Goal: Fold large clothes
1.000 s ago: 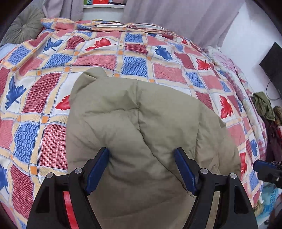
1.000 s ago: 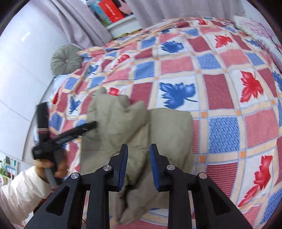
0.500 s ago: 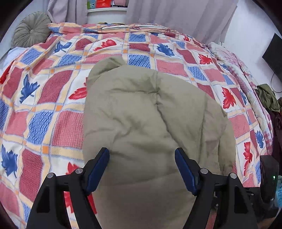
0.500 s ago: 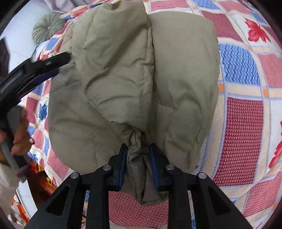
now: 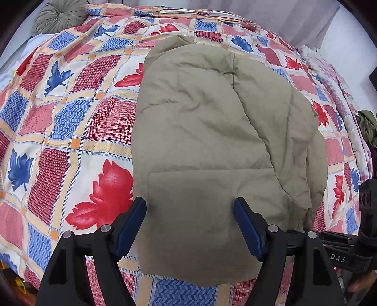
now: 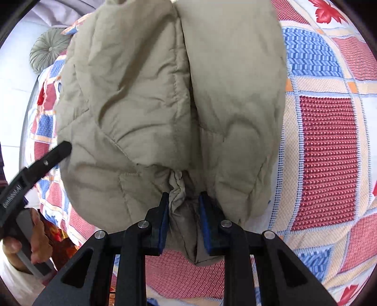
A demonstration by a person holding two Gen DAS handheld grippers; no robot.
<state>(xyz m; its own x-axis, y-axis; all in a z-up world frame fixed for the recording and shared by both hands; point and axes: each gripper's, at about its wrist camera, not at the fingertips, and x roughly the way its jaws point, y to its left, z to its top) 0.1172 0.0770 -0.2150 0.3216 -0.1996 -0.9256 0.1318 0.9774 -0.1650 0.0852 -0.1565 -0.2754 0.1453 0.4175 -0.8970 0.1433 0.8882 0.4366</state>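
Observation:
A khaki padded jacket (image 5: 212,131) lies folded on the bed with the leaf-patterned quilt (image 5: 70,122). My left gripper (image 5: 189,226) is open, its blue pads wide apart above the jacket's near hem, holding nothing. In the right wrist view the jacket (image 6: 165,94) fills the middle, and my right gripper (image 6: 183,221) is shut on a bunched fold of its cloth (image 6: 181,207) at the near edge. The left gripper's black finger (image 6: 51,155) shows at the jacket's left side there.
A round grey-green cushion (image 5: 60,17) lies at the bed's far left corner. Grey curtains (image 5: 294,14) hang behind the bed. Dark clothes (image 5: 367,124) are piled at the right of the bed. The quilt's front edge (image 6: 188,270) drops just below my right gripper.
My right gripper has come down close over the jacket and closed on a fold of it. The left gripper stayed open and moved back, so more of the hem shows.

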